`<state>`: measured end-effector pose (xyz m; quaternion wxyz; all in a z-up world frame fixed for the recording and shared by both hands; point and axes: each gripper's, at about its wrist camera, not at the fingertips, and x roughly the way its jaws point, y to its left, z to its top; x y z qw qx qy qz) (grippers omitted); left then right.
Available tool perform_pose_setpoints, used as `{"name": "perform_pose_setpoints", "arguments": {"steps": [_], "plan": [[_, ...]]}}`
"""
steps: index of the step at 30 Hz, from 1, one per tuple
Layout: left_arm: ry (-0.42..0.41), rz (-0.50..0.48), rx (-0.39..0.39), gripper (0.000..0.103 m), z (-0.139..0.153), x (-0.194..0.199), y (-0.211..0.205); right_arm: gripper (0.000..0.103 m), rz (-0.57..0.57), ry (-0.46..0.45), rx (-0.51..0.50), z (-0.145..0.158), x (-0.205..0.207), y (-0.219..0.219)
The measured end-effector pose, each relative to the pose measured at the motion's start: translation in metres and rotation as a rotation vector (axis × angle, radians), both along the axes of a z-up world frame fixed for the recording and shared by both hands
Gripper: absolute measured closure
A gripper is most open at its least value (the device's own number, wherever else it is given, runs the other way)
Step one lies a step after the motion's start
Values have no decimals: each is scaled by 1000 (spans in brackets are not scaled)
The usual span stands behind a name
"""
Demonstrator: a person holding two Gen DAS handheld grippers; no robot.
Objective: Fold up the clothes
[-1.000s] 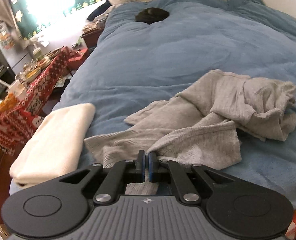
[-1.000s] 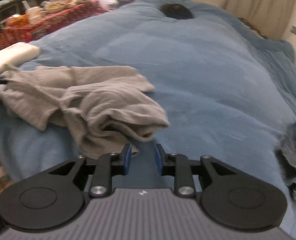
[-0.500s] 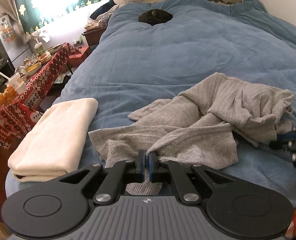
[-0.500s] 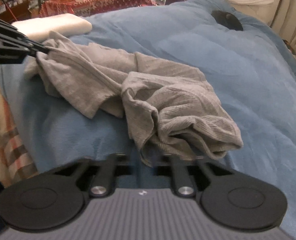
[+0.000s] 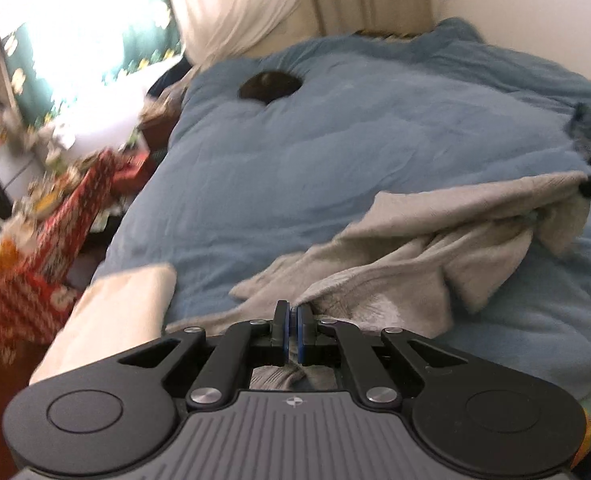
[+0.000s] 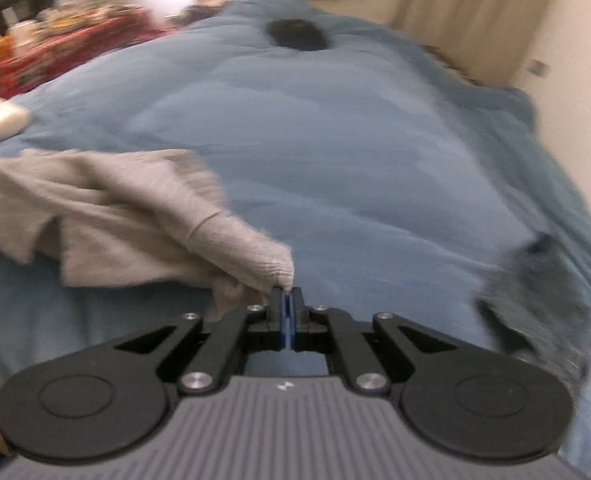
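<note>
With both tools clamped on the grey garment, I read it strung between them over the bed: left tool at lower centre, right tool pinching the far end, long axis running toward frame right.

A blue duvet beside a red patterned tablecloth.

Motion blur, cropped edges

Grey garment runs under the left gripper, hem hidden. Beside it, dark blue cloth smeared, kind unclear; red-clothed table clutter unreadable.
</note>
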<state>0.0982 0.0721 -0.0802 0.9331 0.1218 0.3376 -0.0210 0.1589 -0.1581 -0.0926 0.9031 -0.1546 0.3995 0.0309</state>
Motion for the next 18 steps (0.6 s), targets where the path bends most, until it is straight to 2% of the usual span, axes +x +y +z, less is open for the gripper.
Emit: {"name": "perform_pose_setpoints", "arguments": {"steps": [4, 8, 11, 14, 18], "plan": [[-60, -56, -23, 100, 20, -8, -18, 102, -105, -49, 20, 14, -17, -40], [-100, -90, -85, 100, 42, -14, -27, 102, -194, -87, 28, 27, -41, -76], [-130, -89, -84, 100, 50, -18, -31, 102, -238, -116, 25, 36, -58, -99], [-119, -54, -64, 100, 45, -11, -29, 102, -267, -120, 37, 39, -69, -117], [-56, 18, -43, 100, 25, 2, -23, 101, -288, -89, 62, 25, -57, -124]]}}
